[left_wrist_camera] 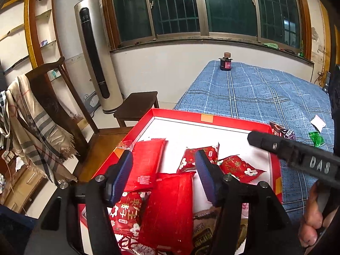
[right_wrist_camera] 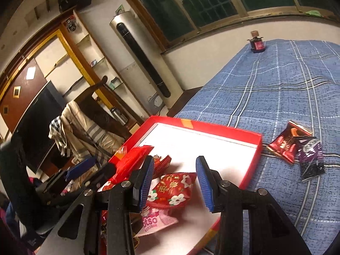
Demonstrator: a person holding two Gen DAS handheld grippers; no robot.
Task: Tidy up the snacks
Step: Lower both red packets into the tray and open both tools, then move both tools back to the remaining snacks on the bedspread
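Both grippers, left (left_wrist_camera: 163, 170) and right (right_wrist_camera: 175, 179), hover spread-fingered, empty, over the red box (right_wrist_camera: 252, 157).

1 red box (right_wrist_camera: 252, 148), 2 pkts (right_wrist_camera: 283, 146) on cloth, 1 jar (left_wrist_camera: 225, 63), 1 chair (left_wrist_camera: 51, 97).

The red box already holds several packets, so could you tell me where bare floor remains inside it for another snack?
The red box is bare along its far wall and far right corner, beyond the flowered red packet. Its near left part is crowded: plain red packets overlap, and a pink packet lies near the front. Both the left gripper and right gripper hang open above.
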